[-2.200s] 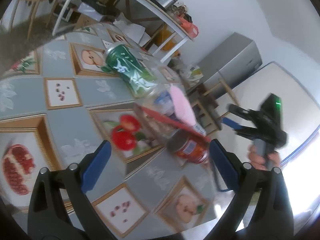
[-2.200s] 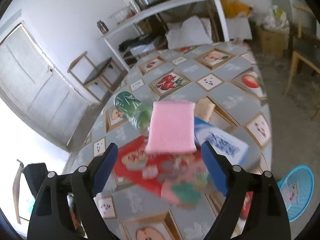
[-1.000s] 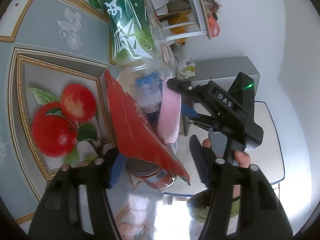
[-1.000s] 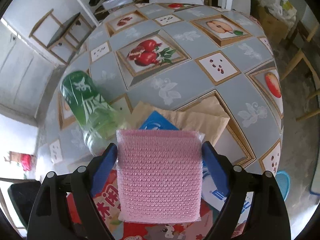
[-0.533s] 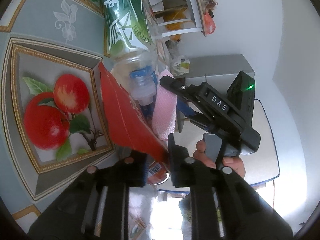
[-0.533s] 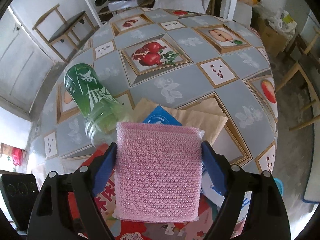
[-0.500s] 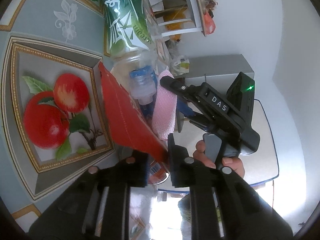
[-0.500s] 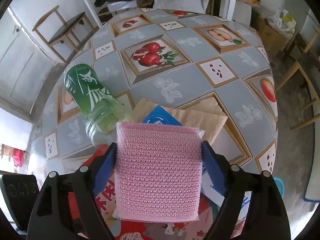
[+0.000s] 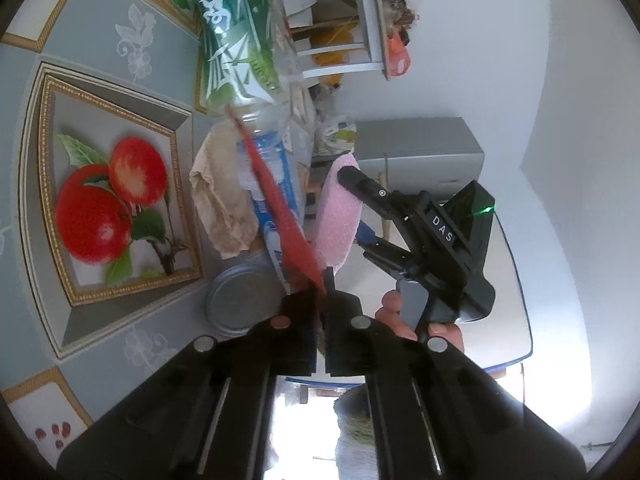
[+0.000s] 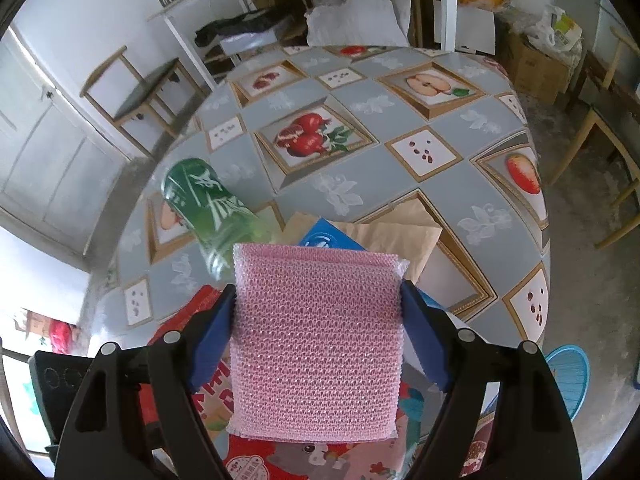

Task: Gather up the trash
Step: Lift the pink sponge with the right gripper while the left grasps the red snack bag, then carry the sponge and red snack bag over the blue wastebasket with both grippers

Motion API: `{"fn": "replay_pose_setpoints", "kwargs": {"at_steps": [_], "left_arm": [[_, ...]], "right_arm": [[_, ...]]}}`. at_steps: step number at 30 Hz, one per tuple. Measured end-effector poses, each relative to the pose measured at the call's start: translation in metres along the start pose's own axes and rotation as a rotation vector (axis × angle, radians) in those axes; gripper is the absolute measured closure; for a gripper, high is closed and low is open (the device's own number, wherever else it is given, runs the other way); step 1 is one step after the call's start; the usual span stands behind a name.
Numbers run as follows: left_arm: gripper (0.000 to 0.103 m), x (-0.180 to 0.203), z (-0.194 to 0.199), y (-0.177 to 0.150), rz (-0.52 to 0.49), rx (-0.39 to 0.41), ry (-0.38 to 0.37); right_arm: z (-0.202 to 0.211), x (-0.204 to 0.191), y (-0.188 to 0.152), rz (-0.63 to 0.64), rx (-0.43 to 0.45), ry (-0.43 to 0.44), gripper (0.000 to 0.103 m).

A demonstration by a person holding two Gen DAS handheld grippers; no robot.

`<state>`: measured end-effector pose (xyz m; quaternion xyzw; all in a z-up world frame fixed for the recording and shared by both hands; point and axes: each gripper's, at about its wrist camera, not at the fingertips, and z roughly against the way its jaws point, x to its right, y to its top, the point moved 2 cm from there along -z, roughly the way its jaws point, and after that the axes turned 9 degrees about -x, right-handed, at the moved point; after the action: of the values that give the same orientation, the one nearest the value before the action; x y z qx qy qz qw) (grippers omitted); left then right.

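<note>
My left gripper (image 9: 322,292) is shut on the corner of a flat red snack packet (image 9: 280,216), which stands on edge above the table. Under it lie a blue packet (image 9: 276,172), crumpled brown paper (image 9: 216,204) and a tin can (image 9: 240,300). A green-labelled plastic bottle (image 9: 234,40) lies on its side behind them. My right gripper (image 10: 318,304) points steeply down and is shut on a pink bubble-wrap sheet (image 10: 316,340), held above the pile. Below it show the red packet (image 10: 248,456), the bottle (image 10: 208,204), the blue packet (image 10: 324,238) and the brown paper (image 10: 404,232).
The round table has a grey fruit-print cloth (image 10: 340,196). A light blue basket (image 10: 568,380) stands on the floor off the table's right edge. A wooden chair (image 10: 140,96) and cluttered white shelves (image 10: 224,12) stand behind the table.
The left jaws have closed on the red packet's corner, and the packet has tipped up, baring the brown paper and the can. The right gripper has risen a little with the pink sheet.
</note>
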<state>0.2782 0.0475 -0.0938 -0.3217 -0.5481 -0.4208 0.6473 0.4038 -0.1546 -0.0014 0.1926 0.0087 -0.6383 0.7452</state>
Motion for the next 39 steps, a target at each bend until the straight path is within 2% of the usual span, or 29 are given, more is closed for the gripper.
{"fn": "replay_pose_setpoints", "kwargs": {"at_steps": [5,10,16,22,31,39], "left_arm": [[0.103,0.008,0.007,-0.011,-0.005,-0.022,-0.056],[0.103,0.019,0.02,-0.023,-0.037,-0.015,-0.073],[0.103,0.035,0.054,-0.036,-0.108,0.041,-0.091],[0.103,0.048,0.076,-0.042,-0.168,0.096,-0.115],[0.103,0.068,0.105,-0.058,-0.25,0.15,-0.126],[0.103,0.082,0.105,-0.07,-0.294,0.139,-0.126]], "right_arm": [[0.023,-0.001,-0.01,0.008,0.042,0.066,0.026],[0.053,0.002,-0.023,-0.011,0.097,0.149,0.026],[0.1,0.013,-0.044,-0.042,0.19,0.223,0.026],[0.131,0.029,-0.067,-0.077,0.253,0.261,0.026],[0.138,0.046,-0.114,-0.137,0.277,0.303,0.026],[0.137,0.06,-0.152,-0.198,0.3,0.336,0.026]]}}
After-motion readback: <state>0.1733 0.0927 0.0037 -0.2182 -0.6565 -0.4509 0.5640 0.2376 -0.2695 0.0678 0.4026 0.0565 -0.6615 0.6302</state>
